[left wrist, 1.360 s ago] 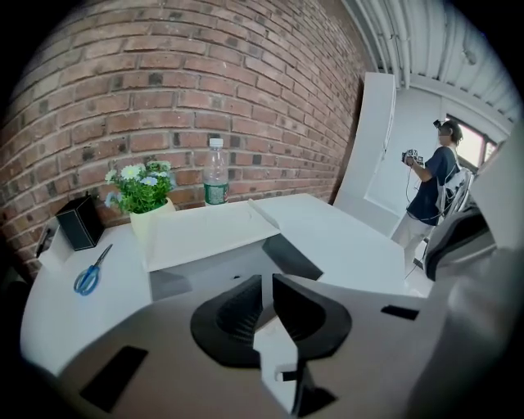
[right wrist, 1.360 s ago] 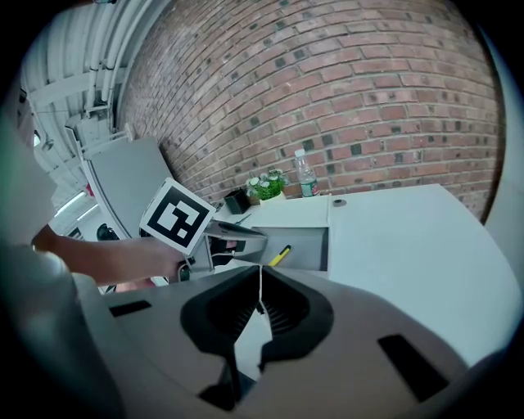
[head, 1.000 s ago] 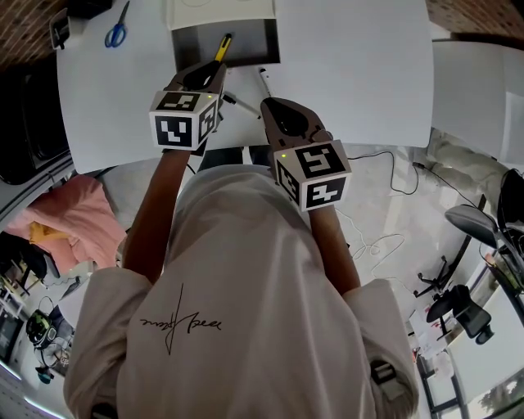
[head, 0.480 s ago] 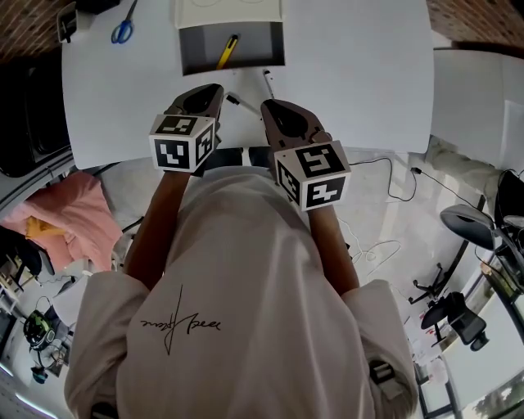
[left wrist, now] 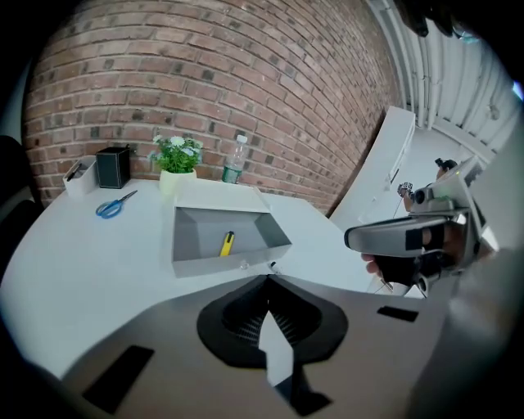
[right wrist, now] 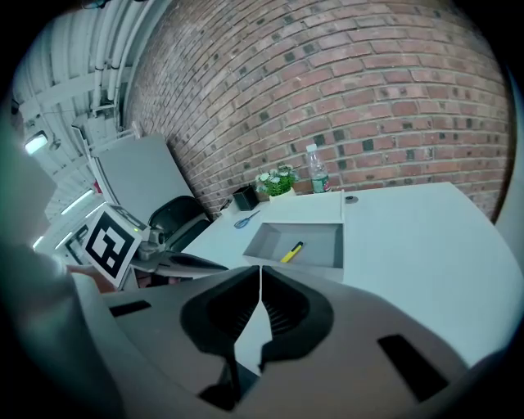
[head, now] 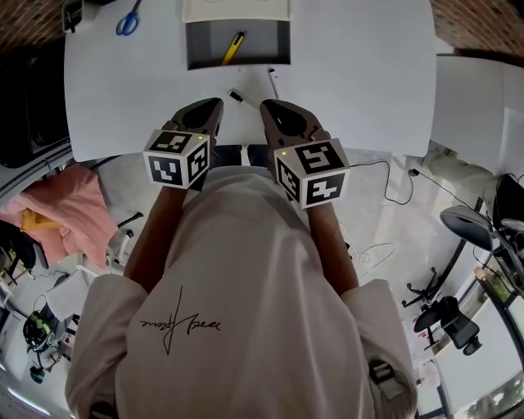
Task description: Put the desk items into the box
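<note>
The open grey box (head: 196, 49) stands at the far middle of the white table (head: 368, 74); a yellow utility knife (head: 234, 47) lies inside it. Two dark pens (head: 238, 96) (head: 272, 82) lie on the table in front of the box. My left gripper (head: 214, 105) hangs near the table's front edge, apart from the box; its jaws have just been closing and stand shut with nothing between them. My right gripper (head: 268, 106) is beside it, also shut and empty. In the left gripper view the box (left wrist: 192, 245) and knife (left wrist: 227, 243) lie ahead of the left gripper (left wrist: 266, 280).
Blue scissors (head: 127, 23) lie at the far left of the table. Against the brick wall stand a black pen holder (left wrist: 113, 166), a potted plant (left wrist: 176, 155) and a water bottle (left wrist: 235, 159). An office chair (right wrist: 176, 214) stands off the table's left.
The left gripper has drawn back from the box toward the table's front edge and its jaws have closed. The yellow knife stays in the box. The right gripper has not moved.
</note>
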### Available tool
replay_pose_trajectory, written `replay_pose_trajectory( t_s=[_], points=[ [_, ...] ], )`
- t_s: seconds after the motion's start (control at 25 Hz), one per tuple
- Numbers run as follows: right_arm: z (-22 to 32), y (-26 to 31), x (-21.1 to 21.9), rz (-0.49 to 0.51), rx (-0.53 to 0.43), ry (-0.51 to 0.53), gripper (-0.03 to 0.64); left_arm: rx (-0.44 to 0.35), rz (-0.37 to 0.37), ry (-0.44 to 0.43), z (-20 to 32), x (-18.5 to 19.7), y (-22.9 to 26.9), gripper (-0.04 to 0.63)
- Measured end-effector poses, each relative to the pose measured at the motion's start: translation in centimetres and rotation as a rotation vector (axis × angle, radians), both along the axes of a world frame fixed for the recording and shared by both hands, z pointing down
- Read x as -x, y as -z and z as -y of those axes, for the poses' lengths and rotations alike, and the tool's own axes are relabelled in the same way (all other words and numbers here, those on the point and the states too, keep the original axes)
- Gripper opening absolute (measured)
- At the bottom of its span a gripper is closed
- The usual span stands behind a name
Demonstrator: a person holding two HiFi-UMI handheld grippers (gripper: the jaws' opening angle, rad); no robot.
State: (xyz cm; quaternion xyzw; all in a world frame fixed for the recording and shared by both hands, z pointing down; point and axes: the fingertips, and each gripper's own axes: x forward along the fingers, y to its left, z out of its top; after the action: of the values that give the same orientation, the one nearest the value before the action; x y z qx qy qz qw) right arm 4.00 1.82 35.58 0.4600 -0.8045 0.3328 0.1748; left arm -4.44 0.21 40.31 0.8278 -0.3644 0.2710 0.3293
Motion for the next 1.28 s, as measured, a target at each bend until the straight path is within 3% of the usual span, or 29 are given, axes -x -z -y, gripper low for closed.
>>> replay_pose_trajectory(
  t_s=[0.68,0.92,1.28],
  points=[
    [-0.7,-0.7,1.0,-0.01,0.017,0.02,0.026,-0.032,0.042,-0.038,-1.7,0.9,-0.2,0.005],
    [-0.5,-1.3,0.4,-0.04,0.023,0.027,0.026,-0.014,-0.005,0.006,-1.6,1.1,-0.2,0.005],
    [-0.1,-3.6,-0.9,-0.088,0.061,0.022,0.026,-0.023,0.018,0.024,-2.0,1.9,-0.3,0.005]
  ],
)
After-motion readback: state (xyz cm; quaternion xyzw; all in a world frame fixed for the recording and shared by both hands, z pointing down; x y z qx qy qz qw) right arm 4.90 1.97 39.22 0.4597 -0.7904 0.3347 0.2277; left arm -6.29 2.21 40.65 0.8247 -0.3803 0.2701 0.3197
